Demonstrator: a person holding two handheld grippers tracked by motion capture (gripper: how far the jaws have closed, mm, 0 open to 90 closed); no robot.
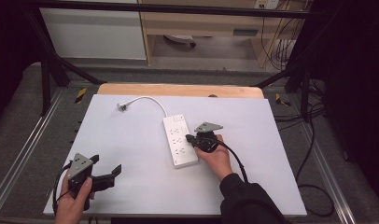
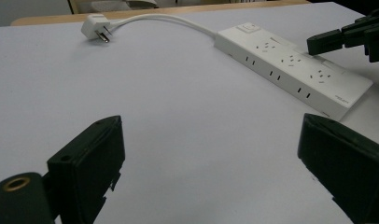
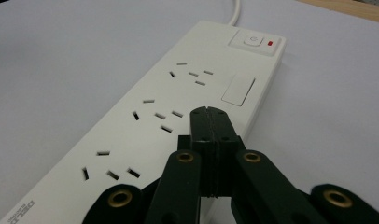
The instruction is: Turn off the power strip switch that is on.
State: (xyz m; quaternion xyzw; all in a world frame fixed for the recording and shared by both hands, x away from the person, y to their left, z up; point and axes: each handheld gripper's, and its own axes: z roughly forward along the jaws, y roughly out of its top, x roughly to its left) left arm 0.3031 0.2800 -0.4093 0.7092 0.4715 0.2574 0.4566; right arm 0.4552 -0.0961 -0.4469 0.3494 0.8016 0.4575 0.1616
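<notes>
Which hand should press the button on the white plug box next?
Probably the right. The right gripper, jaws shut, hovers over the power strip, pointing toward its switch. The left gripper sits open at the table's near corner, far from it.

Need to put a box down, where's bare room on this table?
Widest bare patch: between the left gripper and the power strip, below the plug. Another: the table's right side. Crowded where the shut right gripper hovers at the strip.

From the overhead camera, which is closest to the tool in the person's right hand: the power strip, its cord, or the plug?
1. Power strip: directly beside the right gripper, on its left.
2. White cord: curving away behind the strip.
3. Plug: far left end of the cord.
</notes>
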